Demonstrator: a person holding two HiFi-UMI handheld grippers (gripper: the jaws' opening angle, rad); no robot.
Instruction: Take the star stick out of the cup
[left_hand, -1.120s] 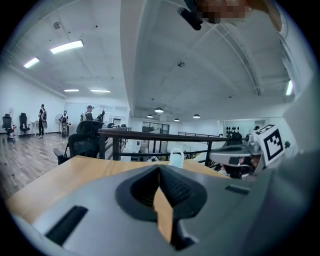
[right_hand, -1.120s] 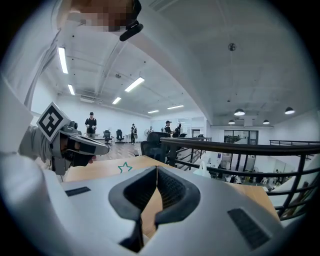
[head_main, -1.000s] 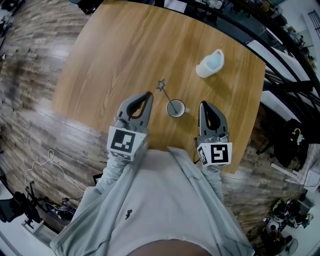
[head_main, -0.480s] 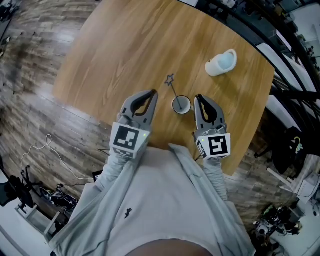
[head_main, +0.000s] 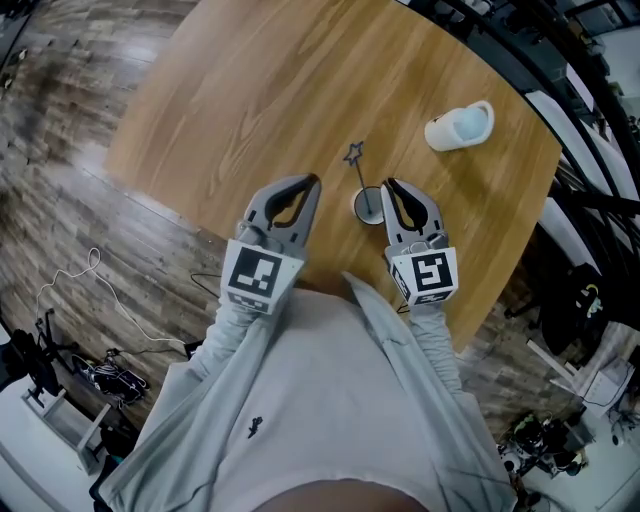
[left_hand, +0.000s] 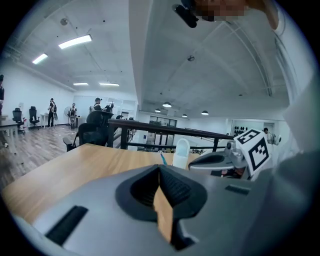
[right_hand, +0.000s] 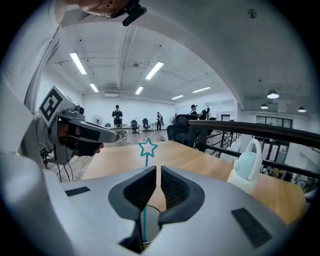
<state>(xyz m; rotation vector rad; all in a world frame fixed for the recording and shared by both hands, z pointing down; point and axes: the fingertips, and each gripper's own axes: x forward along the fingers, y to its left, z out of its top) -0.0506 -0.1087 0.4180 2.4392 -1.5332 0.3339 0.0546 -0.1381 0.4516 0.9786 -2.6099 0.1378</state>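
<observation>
My right gripper (head_main: 389, 186), pinched shut on nothing like my left gripper (head_main: 314, 181), has slid close to the cup's (head_main: 364, 210) three o'clock side, while the star stick (head_main: 353, 153) still stands inside, leaning toward eleven.

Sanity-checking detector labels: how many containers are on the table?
2. The cup with the star stick stands by the right gripper tip; a pale handled container sits farther right. None seems hidden.

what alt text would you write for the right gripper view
The right gripper, jaws shut, hovers just above the cup; the teal star stick rises from it behind the jaws, ungripped. On the wooden table, a pale mug sits at right and the left gripper at left.
</observation>
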